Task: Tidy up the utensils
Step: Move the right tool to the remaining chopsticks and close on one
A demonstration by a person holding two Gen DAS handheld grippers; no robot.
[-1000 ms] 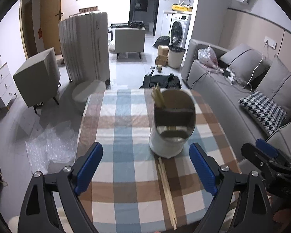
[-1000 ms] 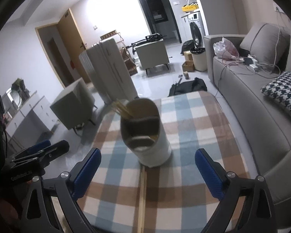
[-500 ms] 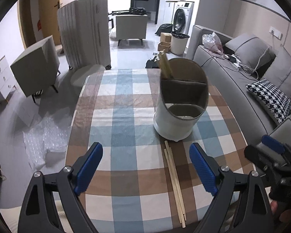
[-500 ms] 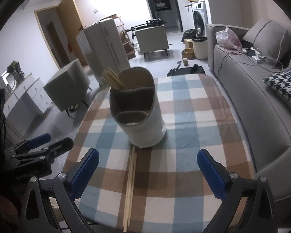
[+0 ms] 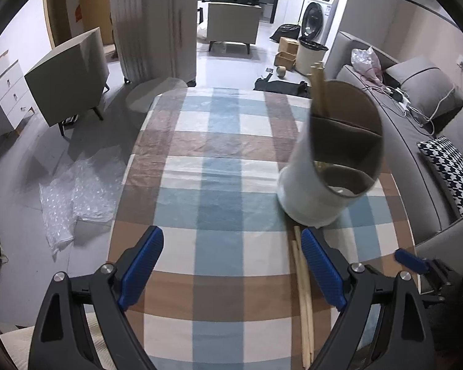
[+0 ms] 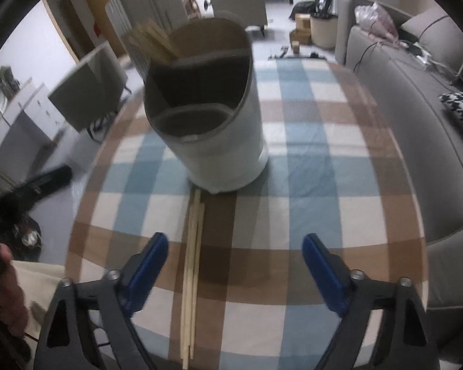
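Note:
A white utensil holder [image 5: 318, 182] [image 6: 228, 141] with brown inner compartments stands on the checked tablecloth [image 5: 225, 185] [image 6: 308, 169]. Several wooden chopsticks [image 5: 318, 89] [image 6: 152, 40] stick out of its far compartment. More loose chopsticks [image 5: 302, 293] [image 6: 193, 262] lie on the cloth in front of the holder. My left gripper [image 5: 231, 256] hangs open over the cloth, the loose chopsticks just beside its right finger. My right gripper [image 6: 234, 262] is above the loose chopsticks, which run between its fingers near the left one; its jaws are closing and do not touch them.
A grey sofa [image 5: 432, 141] [image 6: 416, 98] with a houndstooth cushion [image 5: 450, 172] runs along the table's right side. Bubble wrap [image 5: 77, 194] lies on the floor to the left, with cabinets and a folded white screen [image 5: 157, 27] behind. A hand [image 6: 9, 302] shows at the lower left.
Both grippers have sunk toward the table and tipped further down, so holder and loose chopsticks look larger and nearer. The right gripper's fingers stand closer together than before.

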